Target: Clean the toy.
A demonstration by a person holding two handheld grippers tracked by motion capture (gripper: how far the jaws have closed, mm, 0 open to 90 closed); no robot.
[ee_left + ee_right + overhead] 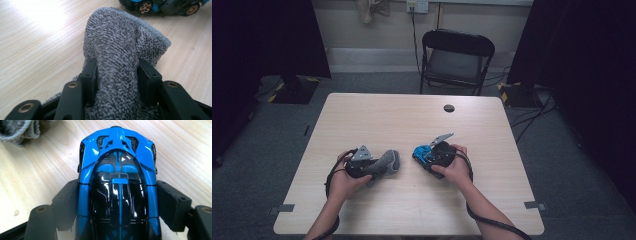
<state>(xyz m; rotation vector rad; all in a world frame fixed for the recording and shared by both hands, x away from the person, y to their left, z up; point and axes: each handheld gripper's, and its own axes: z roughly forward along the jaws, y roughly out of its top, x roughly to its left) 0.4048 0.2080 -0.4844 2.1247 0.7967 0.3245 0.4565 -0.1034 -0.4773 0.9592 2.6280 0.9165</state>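
Blue-and-black glossy toy sports car (117,185) is being pinched across its flanks by the right hand-held gripper (117,202), just right of centre in the high view, above the pale wooden desk (377,115). Grey knitted terry cloth (117,62), left of centre, is being clamped in a thick bunch by the left hand-held gripper (117,75). The slick bodywork is likely being gripped thinly, so the car may be twisted loose under wiping pressure; the cloth's loops may be snagged on the wheels.
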